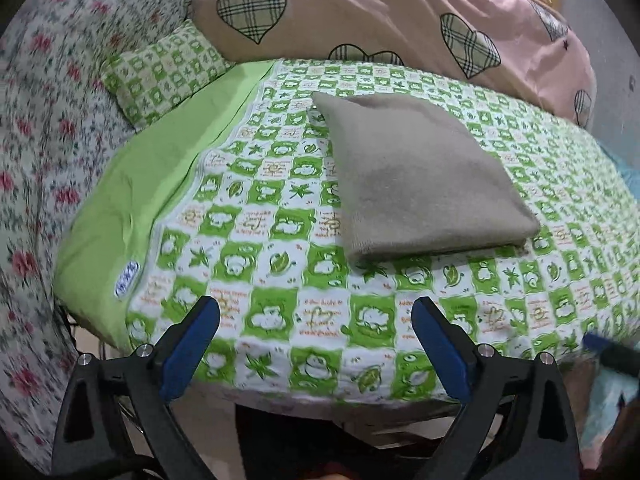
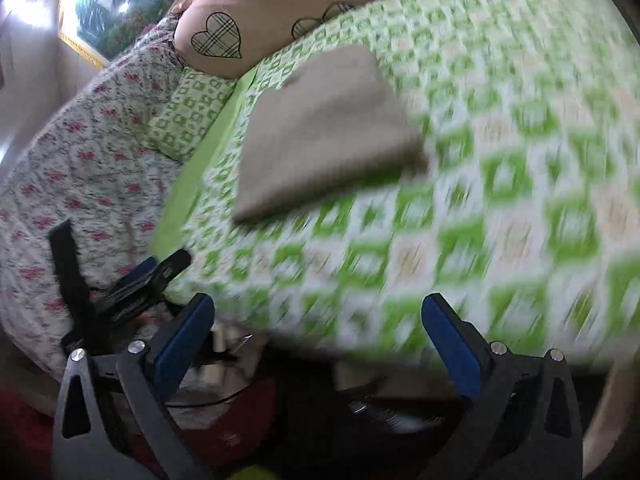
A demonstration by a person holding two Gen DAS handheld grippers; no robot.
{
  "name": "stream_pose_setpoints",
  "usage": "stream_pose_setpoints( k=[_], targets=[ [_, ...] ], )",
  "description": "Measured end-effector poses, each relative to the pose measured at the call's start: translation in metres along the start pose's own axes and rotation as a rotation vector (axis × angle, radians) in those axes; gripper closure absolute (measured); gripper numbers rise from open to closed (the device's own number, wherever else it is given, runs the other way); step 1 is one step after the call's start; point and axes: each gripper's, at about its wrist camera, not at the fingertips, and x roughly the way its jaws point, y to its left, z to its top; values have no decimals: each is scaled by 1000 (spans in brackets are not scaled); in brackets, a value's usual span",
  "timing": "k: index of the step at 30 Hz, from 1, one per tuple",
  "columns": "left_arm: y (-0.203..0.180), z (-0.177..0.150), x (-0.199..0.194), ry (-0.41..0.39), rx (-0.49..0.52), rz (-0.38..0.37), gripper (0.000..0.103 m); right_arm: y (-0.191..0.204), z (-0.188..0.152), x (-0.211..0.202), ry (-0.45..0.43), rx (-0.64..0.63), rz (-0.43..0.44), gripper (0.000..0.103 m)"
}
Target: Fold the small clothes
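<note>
A grey-brown cloth (image 1: 420, 176) lies folded into a neat rectangle on the green-and-white checked bedspread (image 1: 280, 240). It also shows in the blurred right wrist view (image 2: 324, 132). My left gripper (image 1: 316, 320) is open and empty, over the bed's near edge, well short of the cloth. My right gripper (image 2: 318, 316) is open and empty, also at the near edge. The left gripper shows in the right wrist view (image 2: 156, 272) at the lower left. A blurred blue tip of the right gripper (image 1: 608, 350) shows at the right edge of the left wrist view.
A pink duvet with plaid hearts (image 1: 380, 12) is bunched at the back. A floral quilt (image 1: 44, 160) lies along the left. A small green checked pillow (image 1: 164, 76) sits at the back left. A framed picture (image 2: 108, 8) hangs on the wall.
</note>
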Motion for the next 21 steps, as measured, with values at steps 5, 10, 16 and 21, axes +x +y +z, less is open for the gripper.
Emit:
stream_pose_setpoints(
  k=[5,10,16,21],
  targets=[
    [2,4,3,2,-14,-27,6,29,-7,-14,-50,-113,61,0],
    [8,9,5,8,-50,-27,6,37,-10,-4,25,-124,150,0],
    [14,10,11,12,-74,-16,6,37,-6,-23,-82,-165,83,0],
    [9,19,17,8,-61,-23,6,45,20,-2,-95,-309,-260,0]
  ],
)
